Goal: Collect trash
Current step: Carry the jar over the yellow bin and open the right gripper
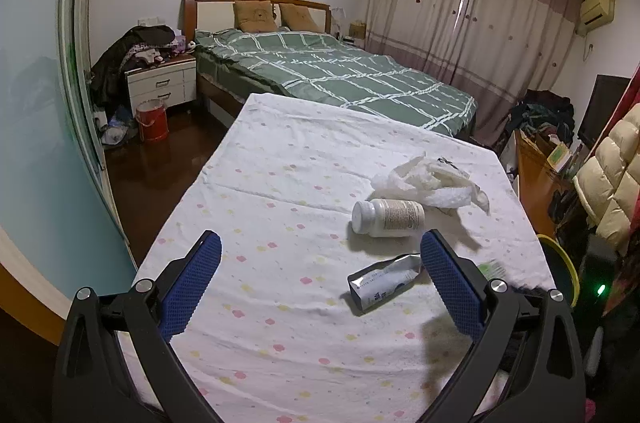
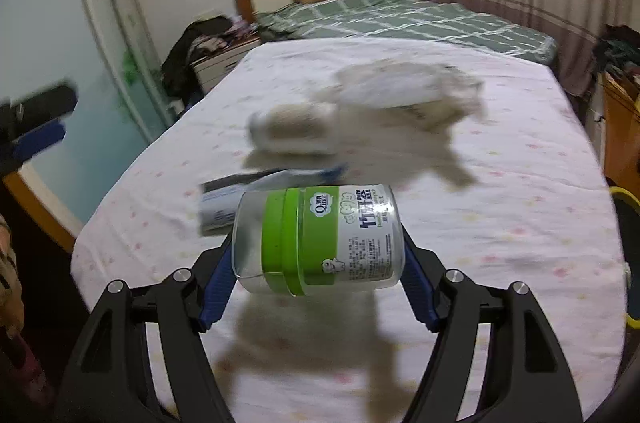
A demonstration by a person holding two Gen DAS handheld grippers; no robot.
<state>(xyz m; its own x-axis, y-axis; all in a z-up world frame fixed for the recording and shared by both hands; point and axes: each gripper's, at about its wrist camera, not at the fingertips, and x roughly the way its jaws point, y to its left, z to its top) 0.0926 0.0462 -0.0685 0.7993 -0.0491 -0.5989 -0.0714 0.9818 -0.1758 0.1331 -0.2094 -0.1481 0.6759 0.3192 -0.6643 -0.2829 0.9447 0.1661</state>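
My right gripper is shut on a clear plastic jar with a green-and-white label and holds it on its side above the table. My left gripper is open and empty over the table's near part. A white pill bottle lies on its side, with a crumpled white tissue behind it and a flattened silver wrapper in front, beside my left gripper's right finger. In the right wrist view the bottle, tissue and wrapper are blurred.
The table wears a white cloth with small coloured dots. A green-checked bed stands behind it. A yellow-rimmed bin sits off the table's right edge. A red bucket stands by the nightstand.
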